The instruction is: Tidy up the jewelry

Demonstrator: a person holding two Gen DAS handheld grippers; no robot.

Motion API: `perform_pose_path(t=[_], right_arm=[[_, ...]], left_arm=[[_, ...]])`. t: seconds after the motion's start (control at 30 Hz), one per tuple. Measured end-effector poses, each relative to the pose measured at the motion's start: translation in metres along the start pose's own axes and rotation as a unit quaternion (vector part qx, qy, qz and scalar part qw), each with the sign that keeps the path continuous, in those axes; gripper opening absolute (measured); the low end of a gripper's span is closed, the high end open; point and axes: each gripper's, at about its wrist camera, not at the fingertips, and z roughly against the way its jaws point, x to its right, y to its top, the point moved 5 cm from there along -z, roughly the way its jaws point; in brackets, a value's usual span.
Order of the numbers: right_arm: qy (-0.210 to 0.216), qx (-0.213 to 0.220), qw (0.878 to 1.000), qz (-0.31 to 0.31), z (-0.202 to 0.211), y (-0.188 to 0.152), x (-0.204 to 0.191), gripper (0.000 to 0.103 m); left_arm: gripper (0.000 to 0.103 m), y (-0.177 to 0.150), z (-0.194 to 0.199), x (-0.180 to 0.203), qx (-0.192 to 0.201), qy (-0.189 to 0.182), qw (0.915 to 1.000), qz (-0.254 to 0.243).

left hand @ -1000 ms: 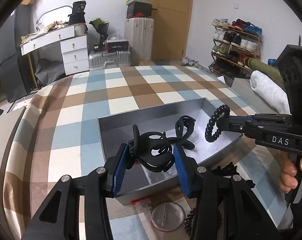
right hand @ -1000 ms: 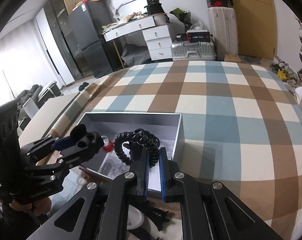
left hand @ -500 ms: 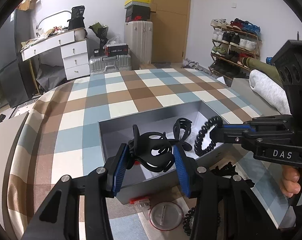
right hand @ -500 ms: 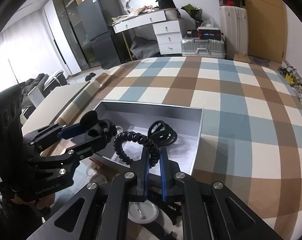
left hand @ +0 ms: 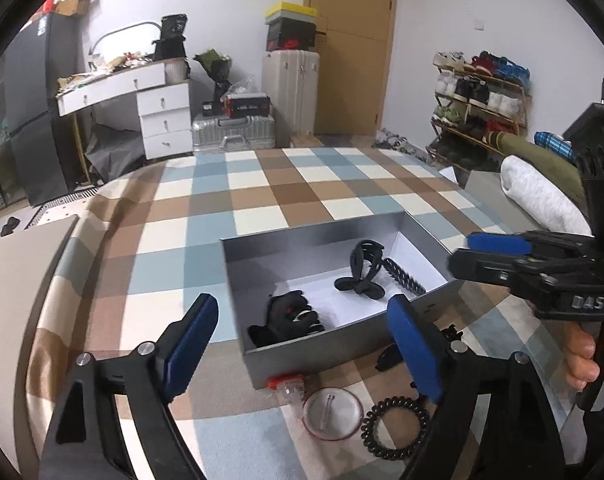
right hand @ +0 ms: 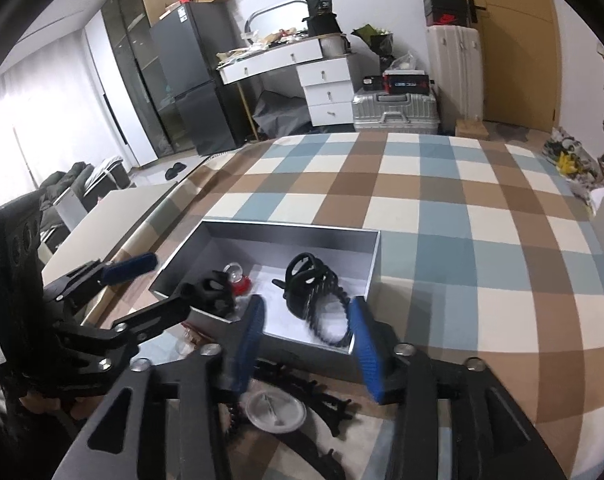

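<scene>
Above the grey box (left hand: 429, 240), both the left gripper (left hand: 302, 344) and right gripper (right hand: 307, 336) have just opened, fingers spread, nothing between them; two black claw clips (left hand: 361, 272) and a spiral hair tie (right hand: 329, 320) lie inside.

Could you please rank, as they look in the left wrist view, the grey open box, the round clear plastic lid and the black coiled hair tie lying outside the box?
1. Grey open box, clearly largest.
2 and 3. Round clear plastic lid and black coiled hair tie look about alike; I would not rank them.

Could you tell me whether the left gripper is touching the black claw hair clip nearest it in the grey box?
Apart. The left wrist view shows the left gripper open, blue pads clear of the clip.
</scene>
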Motion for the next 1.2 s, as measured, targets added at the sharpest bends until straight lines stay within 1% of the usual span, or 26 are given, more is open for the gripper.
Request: perform_pose_path(t=[0.03, 0.07, 0.1, 0.17, 0.27, 0.37, 0.47, 0.5, 0.57, 0.73, 0.87, 0.93, 1.0, 1.07, 1.2], right_arm=[[-0.004, 0.003, 1.0, 0.003, 0.003, 0.0, 0.0, 0.079], [-0.009, 0.004, 1.0, 0.005, 0.005, -0.002, 0.0, 0.088], [-0.012, 0.001, 1.0, 0.005, 0.007, -0.004, 0.0, 0.103], [-0.013, -0.01, 1.0, 0.007, 0.009, -0.009, 0.0, 0.103], [-0.024, -0.044, 0.998, 0.025, 0.007, -0.02, -0.002, 0.103], [-0.033, -0.052, 0.997, 0.042, 0.006, -0.029, -0.003, 0.103], [-0.024, -0.067, 0.997, 0.037, 0.003, -0.039, -0.001, 0.103], [-0.025, -0.08, 0.996, 0.039, 0.0, -0.041, 0.0, 0.103], [-0.03, -0.084, 0.995, 0.044, 0.0, -0.044, 0.002, 0.103], [-0.034, -0.109, 0.993, 0.033, -0.007, -0.051, 0.011, 0.103], [-0.039, -0.13, 0.99, 0.042, -0.012, -0.059, 0.01, 0.103], [-0.036, -0.143, 0.987, 0.061, -0.014, -0.064, 0.007, 0.103], [-0.042, -0.154, 0.984, 0.079, -0.015, -0.07, 0.007, 0.103], [-0.041, -0.161, 0.982, 0.084, -0.015, -0.074, 0.009, 0.103], [-0.062, -0.176, 0.978, 0.092, -0.016, -0.08, 0.02, 0.103]], left_arm=[[0.088, -0.001, 0.002, -0.002, 0.002, 0.005, 1.0, 0.001], [0.095, -0.002, 0.002, -0.003, 0.003, 0.009, 1.0, 0.002], [0.102, -0.003, 0.004, -0.006, 0.006, 0.014, 0.9999, 0.006], [0.102, -0.005, 0.007, -0.01, 0.008, 0.019, 0.9997, 0.013], [0.102, -0.01, 0.009, -0.012, -0.002, 0.019, 0.9996, 0.019], [0.102, -0.016, 0.01, -0.011, -0.009, 0.025, 0.9995, 0.018], [0.102, -0.023, 0.011, -0.006, -0.017, 0.026, 0.9995, 0.008], [0.102, -0.024, 0.011, -0.004, -0.017, 0.027, 0.9995, 0.002], [0.102, -0.025, 0.012, -0.003, -0.018, 0.027, 0.9995, -0.006], [0.102, -0.028, 0.007, -0.004, -0.028, 0.021, 0.9994, -0.006], [0.102, -0.033, 0.005, -0.003, -0.036, 0.024, 0.999, -0.011], [0.102, -0.034, 0.005, -0.002, -0.038, 0.025, 0.9989, -0.014], [0.102, -0.035, 0.005, 0.0, -0.041, 0.026, 0.9987, -0.019], [0.102, -0.036, 0.005, 0.001, -0.043, 0.029, 0.9983, -0.026], [0.102, -0.038, 0.005, 0.004, -0.046, 0.025, 0.9981, -0.031]])
